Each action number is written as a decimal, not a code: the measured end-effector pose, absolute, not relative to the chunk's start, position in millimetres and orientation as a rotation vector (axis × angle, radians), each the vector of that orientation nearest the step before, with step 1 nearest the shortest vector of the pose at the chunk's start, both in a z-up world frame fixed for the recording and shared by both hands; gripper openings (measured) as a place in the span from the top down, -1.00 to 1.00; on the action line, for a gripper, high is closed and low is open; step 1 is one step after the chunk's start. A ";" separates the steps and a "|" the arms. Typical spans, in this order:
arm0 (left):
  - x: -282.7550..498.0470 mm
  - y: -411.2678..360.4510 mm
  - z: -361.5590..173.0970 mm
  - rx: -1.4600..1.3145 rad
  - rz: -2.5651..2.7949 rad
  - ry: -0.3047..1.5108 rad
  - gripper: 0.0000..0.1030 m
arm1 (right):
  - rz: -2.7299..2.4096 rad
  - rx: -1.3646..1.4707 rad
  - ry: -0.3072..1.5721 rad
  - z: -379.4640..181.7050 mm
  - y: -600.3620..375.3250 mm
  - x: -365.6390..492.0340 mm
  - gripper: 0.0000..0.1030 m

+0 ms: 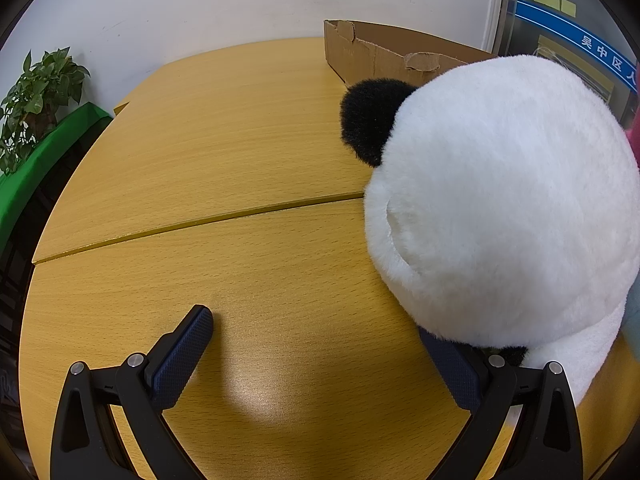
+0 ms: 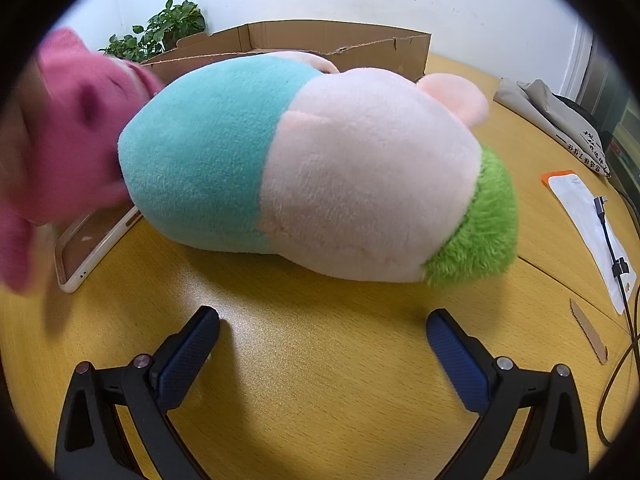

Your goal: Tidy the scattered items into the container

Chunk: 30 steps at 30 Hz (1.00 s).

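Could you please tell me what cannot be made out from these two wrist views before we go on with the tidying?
- Left wrist view: the panda plush shows only its back; its face is turned away, and it hides one fingertip of the left gripper.
- Right wrist view: the pink plush is motion-blurred and cut off by the frame edge.
- Both views: the inside of the cardboard box is hidden by its walls and the pastel plush.

white characters "吴中区人" run along a blue band (image 1: 576,36) on the glass door.
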State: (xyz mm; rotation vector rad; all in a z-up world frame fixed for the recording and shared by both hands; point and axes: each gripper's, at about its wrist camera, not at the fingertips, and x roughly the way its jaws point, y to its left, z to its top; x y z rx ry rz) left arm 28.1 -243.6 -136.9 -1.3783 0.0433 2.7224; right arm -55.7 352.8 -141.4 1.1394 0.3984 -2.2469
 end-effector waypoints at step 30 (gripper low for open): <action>33.1 -241.2 -136.7 -1.380 2.725 0.042 -1.00 | -2.247 1.140 0.398 -141.6 352.8 -55.4 -1.00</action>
